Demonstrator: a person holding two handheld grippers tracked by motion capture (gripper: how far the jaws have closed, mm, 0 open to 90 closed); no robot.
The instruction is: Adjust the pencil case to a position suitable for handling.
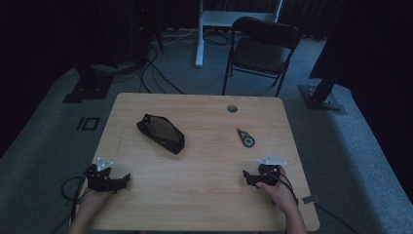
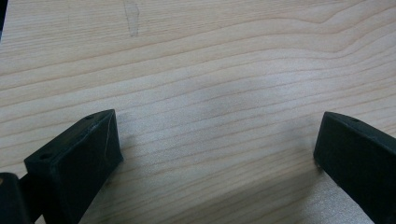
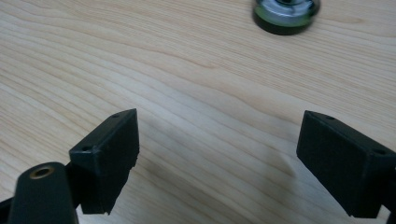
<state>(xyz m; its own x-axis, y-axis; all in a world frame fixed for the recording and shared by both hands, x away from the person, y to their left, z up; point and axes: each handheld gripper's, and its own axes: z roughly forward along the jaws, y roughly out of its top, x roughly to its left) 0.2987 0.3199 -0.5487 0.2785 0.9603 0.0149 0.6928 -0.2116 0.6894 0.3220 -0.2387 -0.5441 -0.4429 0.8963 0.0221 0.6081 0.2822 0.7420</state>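
On the pale wooden bench point(image 1: 195, 161), both the left gripper point(image 2: 217, 149) and right gripper point(image 3: 219, 149) rest with jaws spread wide and empty, the small green-and-black tape dispenser point(image 3: 286, 14) just ahead of the right.

No text, label, brand, number or sign can be read anywhere. The black pouch point(image 1: 160, 133) and the small tape dispenser point(image 1: 245, 137) on the tabletop point(image 1: 204, 161) carry no legible marking in the dim high view, and the dispenser's edge point(image 3: 286, 14) in the right gripper view shows no lettering either.
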